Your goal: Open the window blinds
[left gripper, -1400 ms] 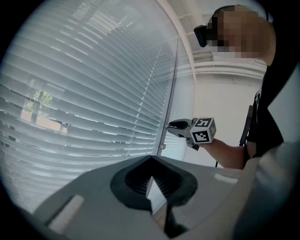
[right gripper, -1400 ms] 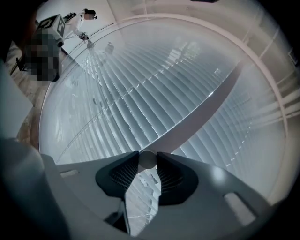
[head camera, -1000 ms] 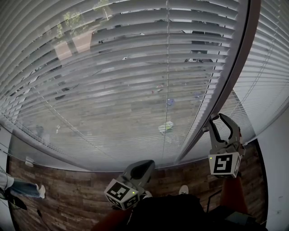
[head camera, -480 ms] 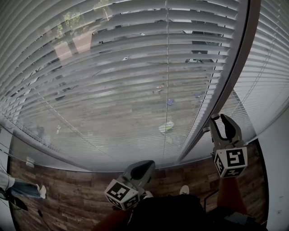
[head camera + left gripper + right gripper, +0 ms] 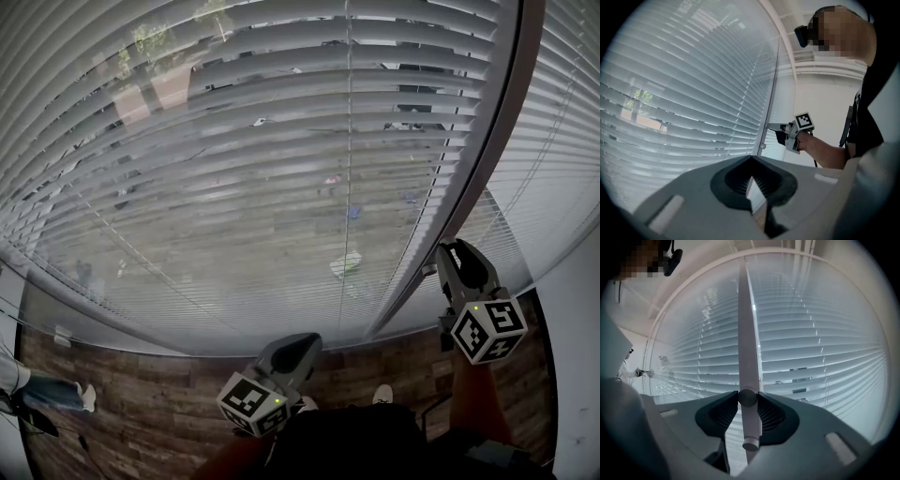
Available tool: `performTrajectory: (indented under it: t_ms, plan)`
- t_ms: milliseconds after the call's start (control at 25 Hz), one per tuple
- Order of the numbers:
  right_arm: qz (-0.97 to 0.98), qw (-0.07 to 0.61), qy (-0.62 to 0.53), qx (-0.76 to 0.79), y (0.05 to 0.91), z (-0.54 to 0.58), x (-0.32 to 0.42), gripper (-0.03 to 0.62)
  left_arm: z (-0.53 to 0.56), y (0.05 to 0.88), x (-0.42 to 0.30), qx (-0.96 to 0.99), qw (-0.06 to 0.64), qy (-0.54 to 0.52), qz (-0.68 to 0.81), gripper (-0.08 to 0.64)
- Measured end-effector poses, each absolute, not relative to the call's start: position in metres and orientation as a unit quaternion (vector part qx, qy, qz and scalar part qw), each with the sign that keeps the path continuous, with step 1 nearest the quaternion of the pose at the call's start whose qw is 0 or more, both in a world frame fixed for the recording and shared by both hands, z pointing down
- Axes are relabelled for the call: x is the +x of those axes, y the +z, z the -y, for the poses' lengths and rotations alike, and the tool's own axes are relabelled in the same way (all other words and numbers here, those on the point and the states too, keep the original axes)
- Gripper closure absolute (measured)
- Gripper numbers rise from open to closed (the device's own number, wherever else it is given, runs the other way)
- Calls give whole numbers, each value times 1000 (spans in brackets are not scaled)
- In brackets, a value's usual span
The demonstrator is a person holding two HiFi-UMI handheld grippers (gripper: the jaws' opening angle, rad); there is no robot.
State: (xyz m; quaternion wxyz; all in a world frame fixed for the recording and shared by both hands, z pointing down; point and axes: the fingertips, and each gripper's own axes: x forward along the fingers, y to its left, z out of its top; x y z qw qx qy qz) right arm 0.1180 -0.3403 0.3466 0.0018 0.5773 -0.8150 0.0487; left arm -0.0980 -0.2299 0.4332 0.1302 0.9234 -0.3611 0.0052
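I'm seeing the right gripper [image 5: 748,398] clamping the tilt wand [image 5: 743,333], jaws closed on the rod just above its bottom end cap. The wand is hanging in front of the window frame post [image 5: 483,159], at the right edge of the wide blinds [image 5: 281,141]. The slats are sitting partly tilted and outdoor ground is showing through the gaps. The left gripper [image 5: 751,161] is hovering low near the person's body, jaws pressed together on nothing, well apart from the wand.

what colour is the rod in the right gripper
Pale grey; the rod shows best in the right gripper view.
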Motion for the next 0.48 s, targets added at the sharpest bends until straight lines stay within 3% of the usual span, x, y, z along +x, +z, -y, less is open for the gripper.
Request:
performTrajectory:
  t_ms: [480]
  plan:
    - [806, 91, -36, 584, 347, 341, 116, 440, 229, 434, -98, 923, 134, 7, 359, 560]
